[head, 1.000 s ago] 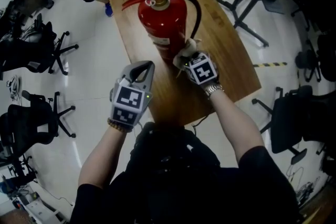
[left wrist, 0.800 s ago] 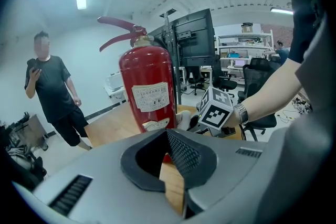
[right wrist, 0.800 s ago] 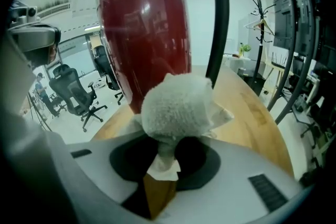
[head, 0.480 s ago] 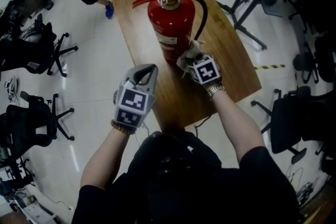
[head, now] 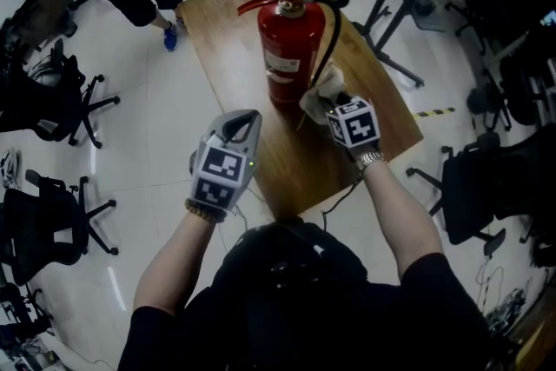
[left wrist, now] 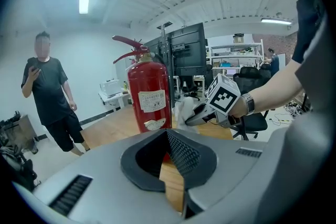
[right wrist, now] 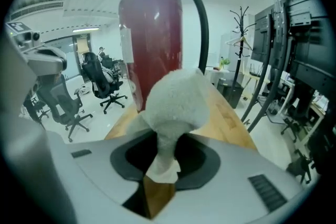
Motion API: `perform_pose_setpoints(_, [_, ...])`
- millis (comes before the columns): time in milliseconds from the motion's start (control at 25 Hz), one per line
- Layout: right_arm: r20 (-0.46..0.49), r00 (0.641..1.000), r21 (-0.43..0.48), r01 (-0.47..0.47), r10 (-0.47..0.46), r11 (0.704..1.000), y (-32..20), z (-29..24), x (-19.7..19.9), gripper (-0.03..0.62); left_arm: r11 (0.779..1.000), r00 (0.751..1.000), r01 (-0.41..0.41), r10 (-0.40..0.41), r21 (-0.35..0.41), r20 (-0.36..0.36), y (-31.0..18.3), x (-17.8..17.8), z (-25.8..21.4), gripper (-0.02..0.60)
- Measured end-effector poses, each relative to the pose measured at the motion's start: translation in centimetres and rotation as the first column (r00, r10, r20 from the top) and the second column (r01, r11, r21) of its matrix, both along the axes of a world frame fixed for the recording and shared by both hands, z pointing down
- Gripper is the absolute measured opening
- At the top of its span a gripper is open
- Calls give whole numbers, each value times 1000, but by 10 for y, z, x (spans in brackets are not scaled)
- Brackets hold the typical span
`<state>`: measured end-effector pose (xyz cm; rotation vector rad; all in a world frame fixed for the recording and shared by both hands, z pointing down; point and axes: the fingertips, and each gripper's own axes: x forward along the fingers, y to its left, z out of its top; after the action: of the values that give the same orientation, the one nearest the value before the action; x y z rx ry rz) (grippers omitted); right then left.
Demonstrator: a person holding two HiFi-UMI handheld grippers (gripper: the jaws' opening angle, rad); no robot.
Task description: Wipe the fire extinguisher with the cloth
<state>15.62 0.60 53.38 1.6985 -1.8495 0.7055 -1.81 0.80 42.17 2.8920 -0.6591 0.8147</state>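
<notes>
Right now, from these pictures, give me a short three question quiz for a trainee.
1. True or false: the left gripper has its jaws apart.
2. The fire extinguisher is: A upright on the table; B lying on the floor; C on a chair.
3. Which gripper holds the cloth?
Key: 1 false, they are together. 2 A. 3 the right gripper.

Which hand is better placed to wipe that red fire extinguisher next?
Right. The right hand-held gripper is shut on the cloth, beside the fire extinguisher. The left hand-held gripper is shut, empty, and farther back.
</notes>
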Motion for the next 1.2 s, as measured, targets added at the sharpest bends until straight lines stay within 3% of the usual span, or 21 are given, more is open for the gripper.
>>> perform_pose_setpoints(560, [-90, 991, 166, -79, 95, 983, 39, -102, -7, 117, 994, 994, -106, 106, 8, -34, 23, -15, -27, 0])
perform_pose_setpoints(920, [-137, 986, 233, -57, 91, 971, 37, -141, -10, 117, 992, 992, -119, 120, 32, -47, 24, -11, -41, 0])
perform_pose_setpoints(1200, [-151, 988, 298, 4, 42, 955, 24, -176, 1, 117, 995, 994, -95, 97, 43, -48, 20, 12, -48, 0])
